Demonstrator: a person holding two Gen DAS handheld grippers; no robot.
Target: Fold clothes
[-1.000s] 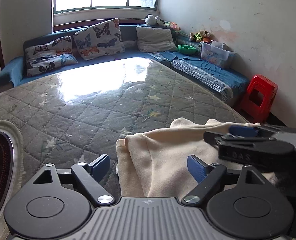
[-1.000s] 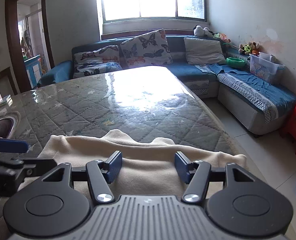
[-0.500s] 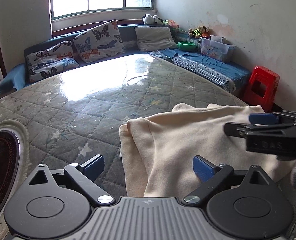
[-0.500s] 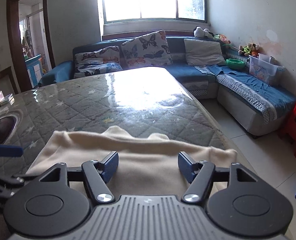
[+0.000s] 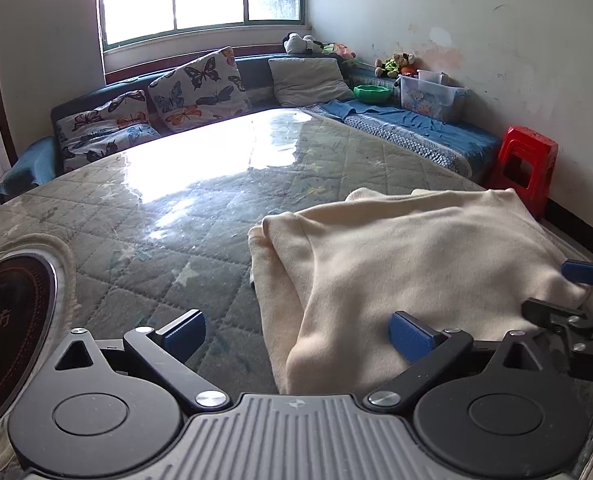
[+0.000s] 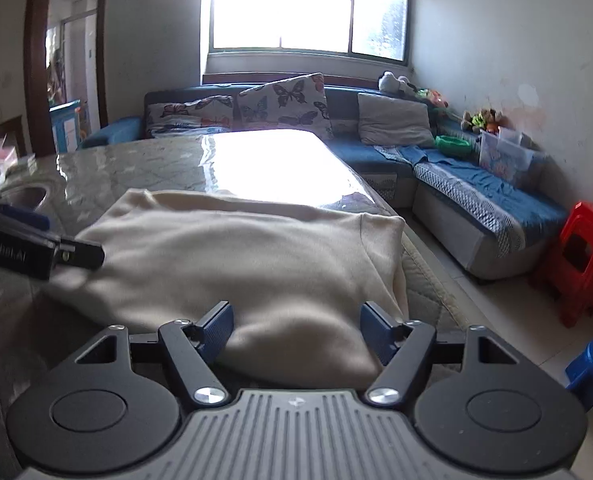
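A cream folded garment [image 5: 416, 248] [image 6: 236, 256] lies flat near the table's right edge. My left gripper [image 5: 296, 332] is at its near left corner. The jaws are opening, and the cloth's corner lies loose between the blue pads [image 5: 410, 336], which do not press it. My right gripper [image 6: 296, 330] is at the garment's near right side. Its jaws are also opening over the cloth's near edge, without gripping it. The left wrist view shows the right gripper [image 5: 576, 300] at its right edge. The right wrist view shows the left gripper [image 6: 36, 248] at the far left.
The table [image 5: 176, 208] has a quilted grey-green cover under a glossy sheet. A round cooker plate [image 5: 8, 320] is set in at the left. The table edge [image 6: 424, 280] runs just right of the garment. Beyond are a blue sofa [image 5: 416, 132], a red stool [image 5: 524, 164] and a blue stool [image 6: 588, 364].
Both grippers' jaws have spread wider. The right gripper has slid right, from over the garment to its right end. The garment now shows more fully and lies flat.
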